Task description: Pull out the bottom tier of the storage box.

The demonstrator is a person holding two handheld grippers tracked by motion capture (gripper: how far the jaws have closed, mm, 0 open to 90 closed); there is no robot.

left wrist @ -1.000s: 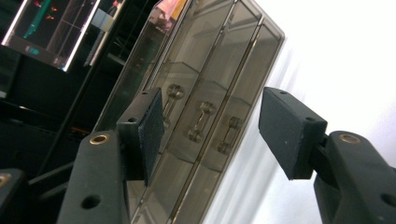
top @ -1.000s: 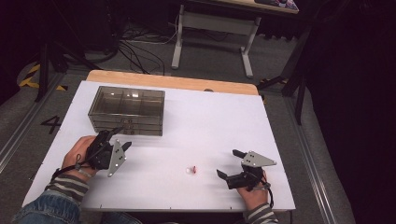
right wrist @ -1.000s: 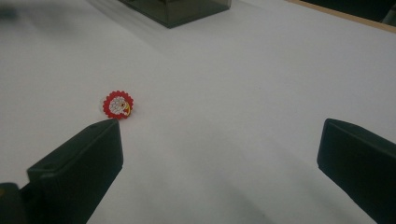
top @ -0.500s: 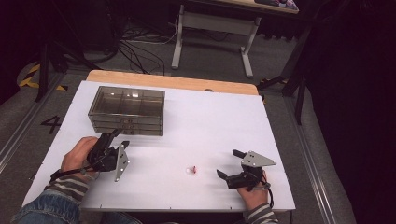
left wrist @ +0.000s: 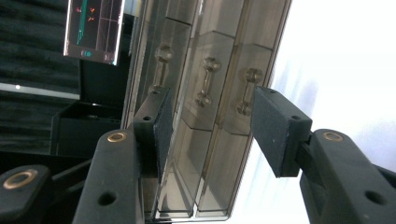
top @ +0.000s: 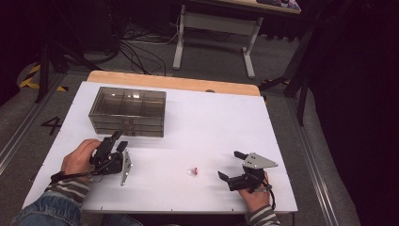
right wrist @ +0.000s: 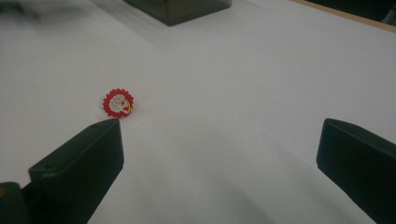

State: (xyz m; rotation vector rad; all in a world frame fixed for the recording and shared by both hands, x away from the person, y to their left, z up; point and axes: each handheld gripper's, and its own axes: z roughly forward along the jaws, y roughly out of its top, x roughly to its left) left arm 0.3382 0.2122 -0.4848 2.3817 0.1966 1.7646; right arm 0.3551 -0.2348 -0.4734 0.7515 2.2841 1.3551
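A smoky clear drawer box point(top: 128, 111) stands at the table's far left; in the left gripper view its three drawer fronts with knob handles point(left wrist: 208, 79) fill the middle. My left gripper point(top: 117, 140) is turned on its side just in front of the box, open, jaws either side of the handles without touching them. A small round red-rimmed white token point(top: 192, 171) point(right wrist: 118, 103) lies near the front middle of the white table point(top: 211, 122). My right gripper point(top: 229, 165) rests at the front right, wide open and empty, with the token just beyond its left jaw.
A wooden strip point(top: 174, 83) edges the table's far side. Behind it stand a white bench frame point(top: 214, 35) and floor cables point(top: 136, 42). A lit screen point(left wrist: 95, 28) shows beyond the box in the left gripper view.
My left gripper has moved forward and up toward the drawer box front. The right gripper and the token have stayed put.
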